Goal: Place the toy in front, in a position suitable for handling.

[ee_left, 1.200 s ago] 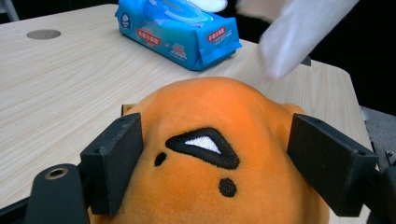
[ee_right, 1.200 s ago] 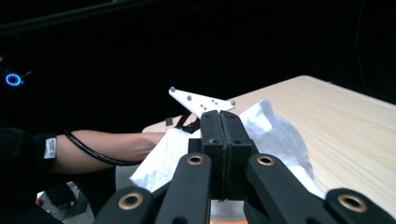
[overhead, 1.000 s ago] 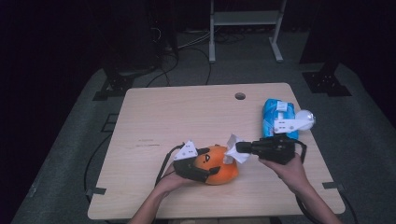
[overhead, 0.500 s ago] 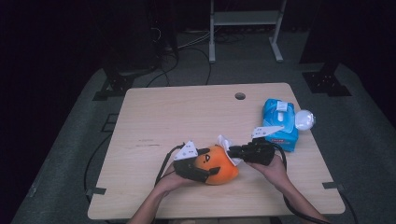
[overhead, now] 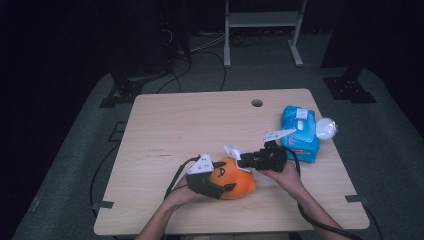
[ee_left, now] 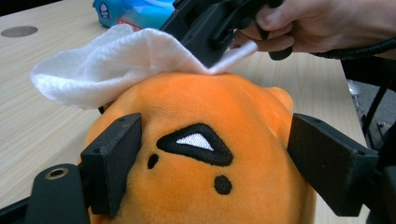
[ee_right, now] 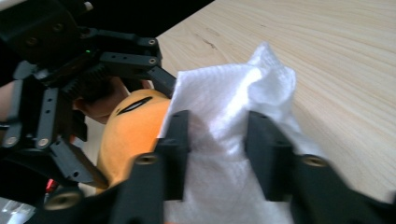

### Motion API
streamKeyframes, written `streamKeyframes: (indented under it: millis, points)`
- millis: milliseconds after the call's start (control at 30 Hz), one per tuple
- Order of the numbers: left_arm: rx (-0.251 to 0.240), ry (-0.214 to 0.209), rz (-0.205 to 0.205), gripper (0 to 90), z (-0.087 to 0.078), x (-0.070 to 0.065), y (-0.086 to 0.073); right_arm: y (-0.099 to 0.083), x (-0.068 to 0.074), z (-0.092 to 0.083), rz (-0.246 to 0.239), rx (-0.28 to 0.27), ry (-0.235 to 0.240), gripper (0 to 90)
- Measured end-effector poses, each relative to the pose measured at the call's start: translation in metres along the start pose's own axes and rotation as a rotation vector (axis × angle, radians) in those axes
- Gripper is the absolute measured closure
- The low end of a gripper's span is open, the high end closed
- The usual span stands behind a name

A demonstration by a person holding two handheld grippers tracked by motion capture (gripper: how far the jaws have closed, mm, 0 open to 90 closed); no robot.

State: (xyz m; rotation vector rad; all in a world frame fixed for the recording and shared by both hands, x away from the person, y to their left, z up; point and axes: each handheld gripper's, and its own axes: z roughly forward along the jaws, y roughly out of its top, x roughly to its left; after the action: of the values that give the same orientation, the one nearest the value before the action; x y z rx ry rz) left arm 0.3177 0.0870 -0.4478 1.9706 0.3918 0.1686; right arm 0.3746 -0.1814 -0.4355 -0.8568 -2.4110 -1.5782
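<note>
Plush orange toy (ee_left: 205, 154), rounded and fuzzy, is sitting clamped between the left gripper (ee_left: 212, 163) jaws; right gripper (ee_right: 215, 154), jaws just having been opening, is straddling a crumpled, quilted white wipe (ee_right: 233, 116).

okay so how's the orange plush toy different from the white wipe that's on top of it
The orange plush toy is round and stuffed; the white wipe is thin, flat and crumpled. The toy lies on the table, clamped in the left gripper; the wipe is draped on the toy, between the right gripper's part-open jaws. Both look soft.
</note>
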Motion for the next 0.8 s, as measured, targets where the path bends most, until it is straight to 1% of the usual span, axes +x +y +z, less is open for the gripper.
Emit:
streamKeyframes:
  millis: [67, 100, 167, 233, 333, 367, 400, 433, 467, 500, 533, 567, 600, 667, 733, 800]
  points:
    - [-0.003, -0.002, 0.004, 18.7, 0.0, -0.001, 0.0, -0.002, 0.001, 0.0, -0.008, -0.001, -0.014, 80.8]
    - [-0.005, -0.002, 0.005, 18.7, 0.0, -0.001, 0.0, -0.002, 0.002, -0.001, -0.018, -0.004, -0.023, 84.5]
    - [-0.004, -0.003, 0.012, 18.5, 0.0, -0.002, 0.0, -0.002, 0.006, -0.005, -0.041, -0.007, -0.034, 87.2]
    - [-0.009, -0.003, 0.008, 18.5, 0.0, -0.001, -0.001, 0.0, 0.011, -0.01, -0.072, -0.005, -0.031, 87.6]
    - [-0.019, -0.007, -0.007, 18.5, 0.0, 0.001, -0.002, 0.001, 0.024, -0.019, -0.101, -0.005, -0.001, 87.7]
    - [-0.021, -0.008, -0.009, 18.4, 0.0, 0.001, -0.002, 0.0, 0.034, -0.026, -0.125, 0.0, 0.012, 87.7]
    - [-0.02, -0.009, -0.008, 18.4, 0.0, 0.001, -0.002, 0.0, 0.038, -0.03, -0.13, -0.002, 0.027, 87.7]
    - [-0.022, -0.007, -0.006, 18.4, 0.0, 0.001, -0.002, 0.0, 0.038, -0.03, -0.13, -0.002, 0.027, 87.7]
    - [-0.02, -0.006, -0.004, 18.3, 0.0, 0.001, -0.002, -0.001, 0.041, -0.034, -0.135, -0.002, 0.037, 87.7]
    - [-0.021, -0.005, -0.003, 18.2, 0.0, 0.001, -0.002, -0.003, 0.045, -0.038, -0.143, 0.005, 0.04, 87.7]
    - [-0.023, -0.005, -0.002, 18.0, 0.0, 0.001, -0.003, -0.004, 0.048, -0.042, -0.137, 0.01, 0.052, 87.7]
    - [-0.024, -0.004, -0.002, 17.9, 0.0, 0.002, -0.003, -0.007, 0.053, -0.051, -0.139, 0.026, 0.065, 87.6]
    - [-0.024, -0.004, -0.004, 17.9, 0.0, 0.002, -0.003, -0.007, 0.053, -0.051, -0.139, 0.026, 0.065, 87.6]
    - [-0.027, -0.002, -0.003, 17.8, 0.0, 0.002, -0.003, -0.01, 0.056, -0.057, -0.136, 0.054, 0.087, 87.6]
    - [-0.03, 0.001, 0.0, 17.7, 0.001, 0.001, -0.003, -0.013, 0.056, -0.06, -0.139, 0.082, 0.079, 87.5]
    - [-0.028, 0.002, 0.006, 17.7, 0.001, 0.001, -0.002, -0.013, 0.054, -0.058, -0.138, 0.101, 0.07, 87.5]
